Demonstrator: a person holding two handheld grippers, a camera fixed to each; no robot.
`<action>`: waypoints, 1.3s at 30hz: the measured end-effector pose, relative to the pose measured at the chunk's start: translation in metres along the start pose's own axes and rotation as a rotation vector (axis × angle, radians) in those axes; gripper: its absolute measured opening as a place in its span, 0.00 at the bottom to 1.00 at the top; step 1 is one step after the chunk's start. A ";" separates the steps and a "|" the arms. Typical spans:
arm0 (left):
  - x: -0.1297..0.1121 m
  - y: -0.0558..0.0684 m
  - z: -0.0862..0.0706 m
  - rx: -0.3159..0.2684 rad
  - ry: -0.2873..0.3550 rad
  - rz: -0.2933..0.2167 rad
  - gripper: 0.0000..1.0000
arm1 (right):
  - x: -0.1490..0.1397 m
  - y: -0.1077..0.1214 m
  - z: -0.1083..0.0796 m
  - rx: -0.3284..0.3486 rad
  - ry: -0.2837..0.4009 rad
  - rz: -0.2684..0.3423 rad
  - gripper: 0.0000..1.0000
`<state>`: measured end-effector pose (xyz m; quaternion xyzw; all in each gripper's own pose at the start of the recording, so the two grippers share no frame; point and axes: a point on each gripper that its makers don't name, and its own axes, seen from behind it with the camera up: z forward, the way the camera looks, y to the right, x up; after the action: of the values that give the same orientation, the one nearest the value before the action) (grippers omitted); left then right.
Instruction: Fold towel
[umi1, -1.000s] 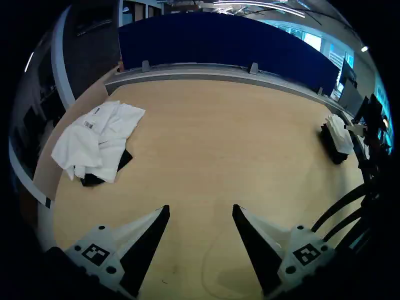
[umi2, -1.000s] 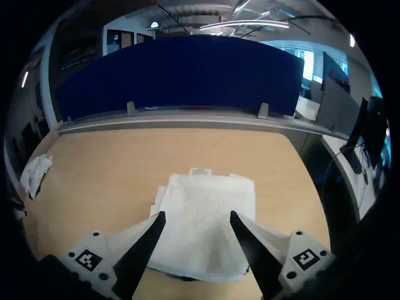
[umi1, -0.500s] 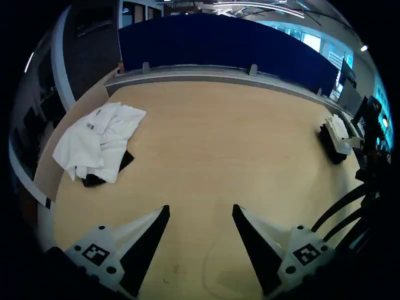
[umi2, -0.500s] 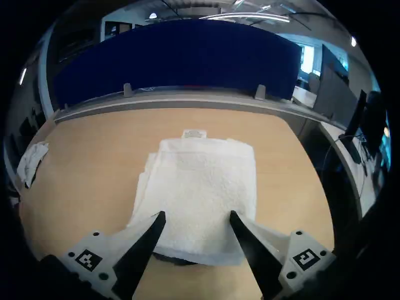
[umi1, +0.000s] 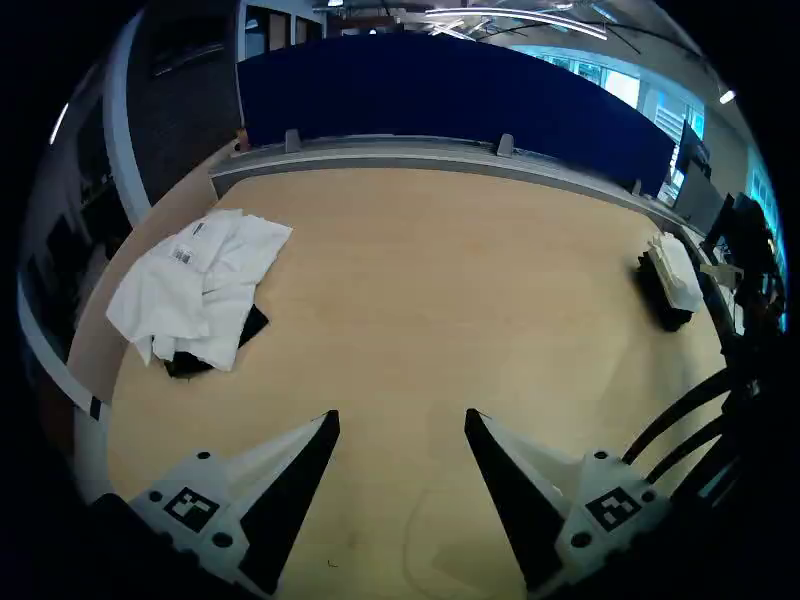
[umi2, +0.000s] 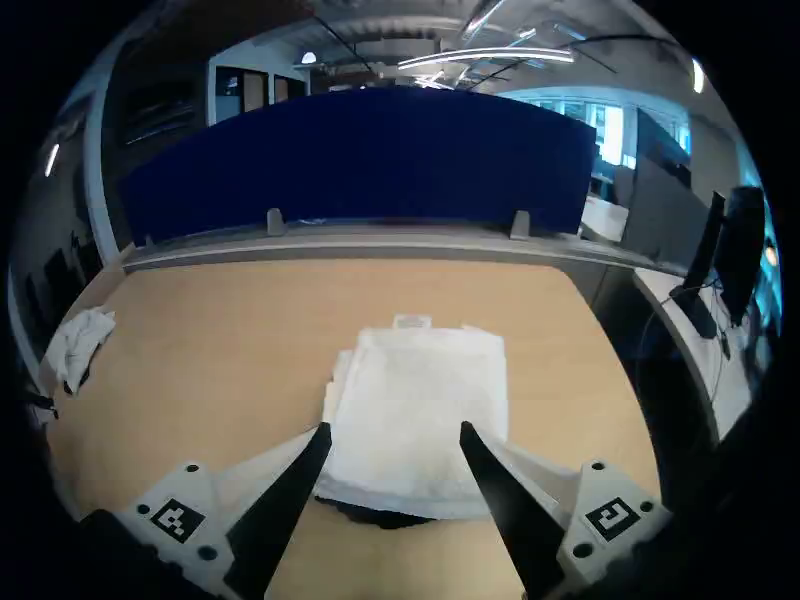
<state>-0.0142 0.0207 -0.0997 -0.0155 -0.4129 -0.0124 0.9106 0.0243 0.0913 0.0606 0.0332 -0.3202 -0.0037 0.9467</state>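
Right gripper view: right gripper has its fingers spread with nothing between them, tips hanging over the near edge of the folded towel. That towel sits squared-up on a dark base on the counter, in front of the right half of the blue divider. That fold looks done to me.

Left gripper view: left gripper is also spread and empty, over bare counter well short of the divider. A loose heap of towels lies in front of the divider's left end, partly over a dark thing, with a tag showing on top.

My read: the next step is fetching a fresh towel from the heap. To do it well:
- take one layer only
- go for an exposed corner or hem on the top piece, not the heap's middle
- pinch two neighbouring corners, one per gripper, and lift clear
- lay it flat on the open counter in front of the divider's middle before the first fold

Risks: catching two layers, or dragging the dark thing along.
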 end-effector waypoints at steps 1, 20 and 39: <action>0.001 0.000 0.000 -0.002 0.002 0.001 0.93 | 0.003 -0.003 -0.005 0.004 0.010 -0.001 1.00; 0.018 0.009 -0.002 -0.034 0.050 0.032 0.93 | 0.048 -0.055 -0.096 0.036 0.278 0.078 1.00; 0.037 0.008 -0.006 -0.040 0.114 0.023 0.93 | 0.087 -0.084 -0.169 0.019 0.572 0.104 1.00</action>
<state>0.0151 0.0277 -0.0758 -0.0376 -0.3600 -0.0111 0.9321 0.1972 0.0148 -0.0256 0.0256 -0.0413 0.0573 0.9972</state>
